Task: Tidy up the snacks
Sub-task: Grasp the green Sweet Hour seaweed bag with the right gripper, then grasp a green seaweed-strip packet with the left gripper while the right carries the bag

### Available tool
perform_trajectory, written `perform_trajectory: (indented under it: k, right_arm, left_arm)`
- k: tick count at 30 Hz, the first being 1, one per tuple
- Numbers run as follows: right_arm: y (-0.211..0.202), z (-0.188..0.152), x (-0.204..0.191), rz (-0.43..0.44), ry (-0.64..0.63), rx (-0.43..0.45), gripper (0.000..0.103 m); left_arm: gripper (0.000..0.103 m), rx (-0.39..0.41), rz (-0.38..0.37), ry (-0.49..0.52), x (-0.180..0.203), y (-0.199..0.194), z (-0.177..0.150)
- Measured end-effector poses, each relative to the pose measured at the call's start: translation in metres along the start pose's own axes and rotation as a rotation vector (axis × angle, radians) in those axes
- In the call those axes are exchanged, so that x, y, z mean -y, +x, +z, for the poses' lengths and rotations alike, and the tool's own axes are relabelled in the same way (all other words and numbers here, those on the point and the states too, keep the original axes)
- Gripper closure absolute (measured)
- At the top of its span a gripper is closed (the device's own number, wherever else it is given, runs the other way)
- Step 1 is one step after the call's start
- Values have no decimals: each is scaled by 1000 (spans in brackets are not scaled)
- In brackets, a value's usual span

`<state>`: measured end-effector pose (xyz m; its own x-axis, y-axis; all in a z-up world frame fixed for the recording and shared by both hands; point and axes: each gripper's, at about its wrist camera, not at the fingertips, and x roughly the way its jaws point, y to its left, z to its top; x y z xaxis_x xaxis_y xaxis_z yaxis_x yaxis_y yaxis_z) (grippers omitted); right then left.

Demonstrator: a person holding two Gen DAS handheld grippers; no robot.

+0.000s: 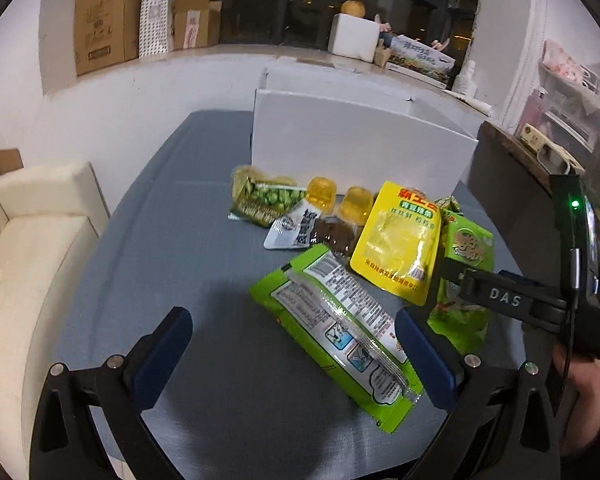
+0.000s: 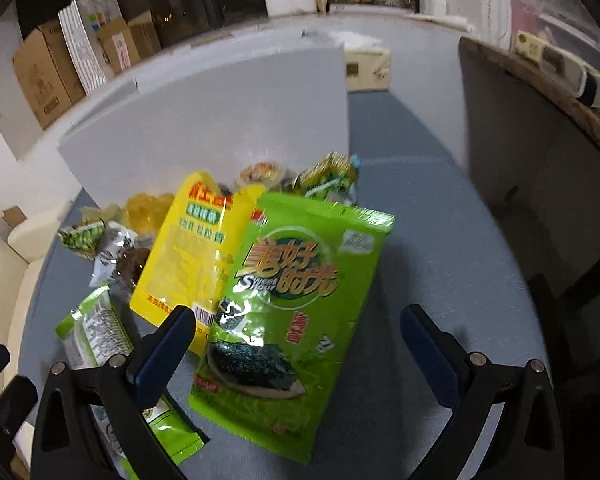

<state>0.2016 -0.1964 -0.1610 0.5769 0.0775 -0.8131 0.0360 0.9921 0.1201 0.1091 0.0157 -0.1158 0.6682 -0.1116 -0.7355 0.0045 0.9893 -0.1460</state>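
Observation:
Snack packs lie in a heap on a grey-blue table [image 1: 172, 240] in front of an open white box [image 1: 356, 148]. A green seaweed pack lies back side up [image 1: 340, 332], partly between the fingers of my open left gripper [image 1: 296, 356]. A second green seaweed pack [image 2: 292, 312] lies face up between the fingers of my open right gripper [image 2: 300, 356]. A yellow pouch [image 1: 400, 240] lies beside them; it also shows in the right wrist view [image 2: 196, 240]. Two yellow jelly cups [image 1: 322, 192], a pea snack bag [image 1: 260, 198] and a silver sachet [image 1: 296, 228] lie near the box. The right gripper shows in the left wrist view [image 1: 500, 300].
A cream sofa [image 1: 32, 264] stands left of the table. A dark wooden counter [image 2: 540, 120] with small devices runs along the right. Cardboard boxes [image 1: 108, 16] and a white foam box [image 1: 356, 36] sit on the window ledge behind.

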Motion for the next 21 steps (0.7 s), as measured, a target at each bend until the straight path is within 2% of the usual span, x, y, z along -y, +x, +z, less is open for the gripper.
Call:
perform_trajectory:
  k: [3,4,5,10,14,21]
  right_arm:
    - [7,-4,-1,-13,-15,-8,2]
    - [7,-5,1,-9,-8,-12,16]
    - [7,-6,3,-13,0,-16,39]
    - [-10,-10,17,-1,11,23,37]
    - [-41,-11,35,54,51,85,37]
    - [-83,-17,49,102,51,166,37]
  left_arm:
    - [0,-19,13,-8,0,6,-3]
    - [0,-27,18,-10,0,8,-4]
    - [0,-33,18,-16,1,10,-4]
    - [0,-60,31,-41,4,19,-6]
    - [0,-68,44,-56,14,27,-6]
    - [0,-89,146,-117,31,49,-2]
